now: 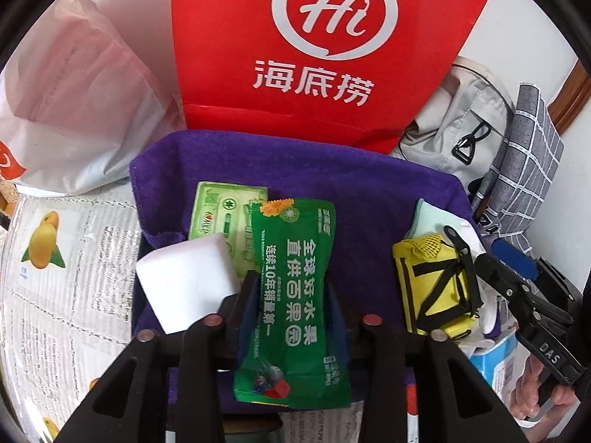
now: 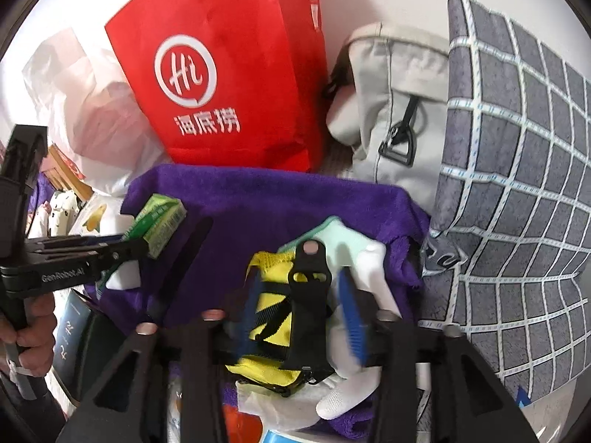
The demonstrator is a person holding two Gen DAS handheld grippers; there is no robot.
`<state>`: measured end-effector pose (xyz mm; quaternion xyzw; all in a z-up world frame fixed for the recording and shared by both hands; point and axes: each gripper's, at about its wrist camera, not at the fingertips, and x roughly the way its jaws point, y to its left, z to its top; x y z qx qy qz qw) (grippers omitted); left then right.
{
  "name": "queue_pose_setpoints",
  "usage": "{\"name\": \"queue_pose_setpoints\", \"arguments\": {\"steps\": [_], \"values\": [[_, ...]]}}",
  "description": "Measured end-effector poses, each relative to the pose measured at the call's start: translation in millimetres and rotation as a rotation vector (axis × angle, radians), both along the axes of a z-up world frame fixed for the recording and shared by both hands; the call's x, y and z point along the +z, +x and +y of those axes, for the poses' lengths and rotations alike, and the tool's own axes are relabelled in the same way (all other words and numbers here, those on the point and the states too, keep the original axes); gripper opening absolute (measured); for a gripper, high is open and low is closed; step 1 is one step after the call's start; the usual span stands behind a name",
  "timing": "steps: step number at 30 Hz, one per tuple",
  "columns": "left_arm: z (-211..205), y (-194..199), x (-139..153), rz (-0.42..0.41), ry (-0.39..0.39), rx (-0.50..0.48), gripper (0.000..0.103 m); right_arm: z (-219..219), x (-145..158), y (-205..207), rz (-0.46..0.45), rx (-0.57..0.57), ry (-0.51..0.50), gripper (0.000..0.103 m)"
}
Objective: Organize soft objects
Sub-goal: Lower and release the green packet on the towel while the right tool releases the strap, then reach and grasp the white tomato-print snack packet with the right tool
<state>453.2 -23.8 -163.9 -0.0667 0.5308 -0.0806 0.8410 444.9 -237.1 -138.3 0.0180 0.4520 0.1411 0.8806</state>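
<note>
Two grippers work over a purple towel [image 1: 369, 192] spread in front of a red paper bag [image 1: 325, 37]. The left gripper [image 1: 291, 295] has its fingers apart on either side of a green snack pouch [image 1: 295, 295] lying lengthwise on the towel; whether the pads press on it I cannot tell. The right gripper [image 2: 299, 313] straddles a yellow mesh pouch [image 2: 269, 295] with black straps, its fingers likewise spread, resting on white gloves [image 2: 354, 387]. Both pouches look light and limp, likely to sag or fold. The foil pouch seems slippery, so its middle is the safest hold; the yellow one should grip well across its padded body or strap.
</note>
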Motion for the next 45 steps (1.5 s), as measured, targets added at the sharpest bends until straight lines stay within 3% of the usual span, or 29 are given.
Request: {"name": "queue_pose_setpoints", "arguments": {"steps": [2,10,18,29,33,39,43,45], "values": [[0,0,2,0.0,-0.006,-0.001,0.05,-1,5,-2,-0.018,-0.008,0.005,0.058],[-3,-15,27,-0.036,0.006,-0.005,0.051,-3,32,-16,-0.066,-0.023,0.02,0.058],[2,-51,46,-0.06,-0.002,0.003,0.053,9,48,-70,-0.08,0.023,0.083,0.061],[34,-127,50,-0.073,-0.015,0.059,0.053,46,16,-153,0.025,0.094,0.132,0.062],[51,-153,49,-0.08,-0.031,0.076,0.053,65,-2,-180,0.063,0.147,0.157,0.067],[65,-184,47,-0.088,-0.057,0.087,0.053,99,-30,-211,0.083,0.246,0.1,0.07],[68,-198,45,-0.091,-0.068,0.083,0.053,114,-50,-219,0.144,0.272,0.069,0.071],[71,-202,43,-0.086,-0.07,0.084,0.053,119,-53,-228,0.116,0.268,0.037,0.071]]}}
